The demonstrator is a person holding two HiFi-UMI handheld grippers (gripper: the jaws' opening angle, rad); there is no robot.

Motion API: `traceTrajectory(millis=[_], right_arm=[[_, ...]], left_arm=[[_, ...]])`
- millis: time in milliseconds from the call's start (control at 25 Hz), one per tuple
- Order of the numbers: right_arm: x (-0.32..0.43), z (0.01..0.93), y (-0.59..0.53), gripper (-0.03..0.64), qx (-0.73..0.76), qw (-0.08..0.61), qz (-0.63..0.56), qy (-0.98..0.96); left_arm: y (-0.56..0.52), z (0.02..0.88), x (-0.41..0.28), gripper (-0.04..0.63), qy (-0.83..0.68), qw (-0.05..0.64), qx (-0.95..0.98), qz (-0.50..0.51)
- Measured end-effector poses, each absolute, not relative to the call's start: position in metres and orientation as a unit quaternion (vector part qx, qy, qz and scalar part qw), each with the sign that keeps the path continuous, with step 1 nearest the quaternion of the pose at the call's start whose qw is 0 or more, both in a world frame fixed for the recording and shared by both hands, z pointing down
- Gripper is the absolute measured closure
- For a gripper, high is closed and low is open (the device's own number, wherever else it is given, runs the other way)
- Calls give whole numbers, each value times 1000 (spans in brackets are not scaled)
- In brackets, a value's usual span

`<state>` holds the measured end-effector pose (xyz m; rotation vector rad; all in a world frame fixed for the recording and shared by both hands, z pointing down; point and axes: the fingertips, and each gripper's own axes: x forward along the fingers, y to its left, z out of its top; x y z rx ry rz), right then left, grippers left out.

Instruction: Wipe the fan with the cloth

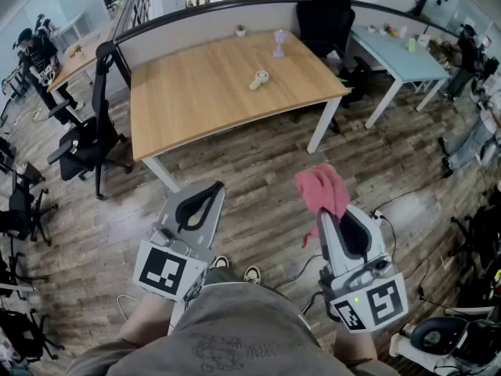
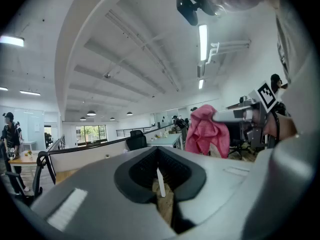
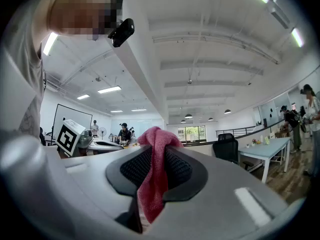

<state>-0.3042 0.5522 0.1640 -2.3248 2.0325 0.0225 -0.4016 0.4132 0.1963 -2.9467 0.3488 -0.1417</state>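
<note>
Right claw (image 1: 332, 219) is pinching the pink cloth (image 1: 322, 190), the fabric bunching up above the tips and trailing down between them. Left claw (image 1: 202, 204) is sitting pressed together with nothing in it. Both are pointing level, side by side and apart, out over the wooden floor (image 1: 258, 171). The wooden worktop (image 1: 196, 100) is standing well ahead of them. On it a small white fan (image 1: 259, 78) is lying flat near the middle, and a purple fan (image 1: 279, 43) is standing upright behind it, nearer the partition. The cloth is hanging well apart from both fans, touching neither
</note>
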Motion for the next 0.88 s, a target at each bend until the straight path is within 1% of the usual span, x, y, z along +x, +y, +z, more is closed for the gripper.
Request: traceTrajectory(millis=[120, 360, 520, 640, 760, 800, 840, 880], right_arm=[[-303, 165, 551, 538, -751, 33, 6, 659], [-295, 170, 549, 538, -757, 28, 1, 653], [-291, 174, 549, 538, -760, 27, -4, 649], [-293, 171, 544, 538, -751, 29, 2, 660], [-295, 168, 534, 538, -738, 27, 13, 674], [-293, 168, 531, 538, -737, 26, 14, 675], [-290, 169, 528, 538, -738, 25, 14, 675], [-286, 170, 525, 538, -739, 25, 12, 673]], left_arm=[[413, 198, -399, 594, 120, 71, -989, -58], [409, 201, -393, 594, 118, 70, -989, -62], [409, 200, -391, 594, 108, 79, -990, -48], [409, 197, -390, 594, 103, 65, -992, -34], [395, 189, -393, 592, 130, 41, -991, 1], [389, 186, -393, 545, 139, 34, -990, 13], [384, 184, -391, 368, 145, 29, -989, 23], [379, 182, -389, 271, 150, 27, -988, 30]])
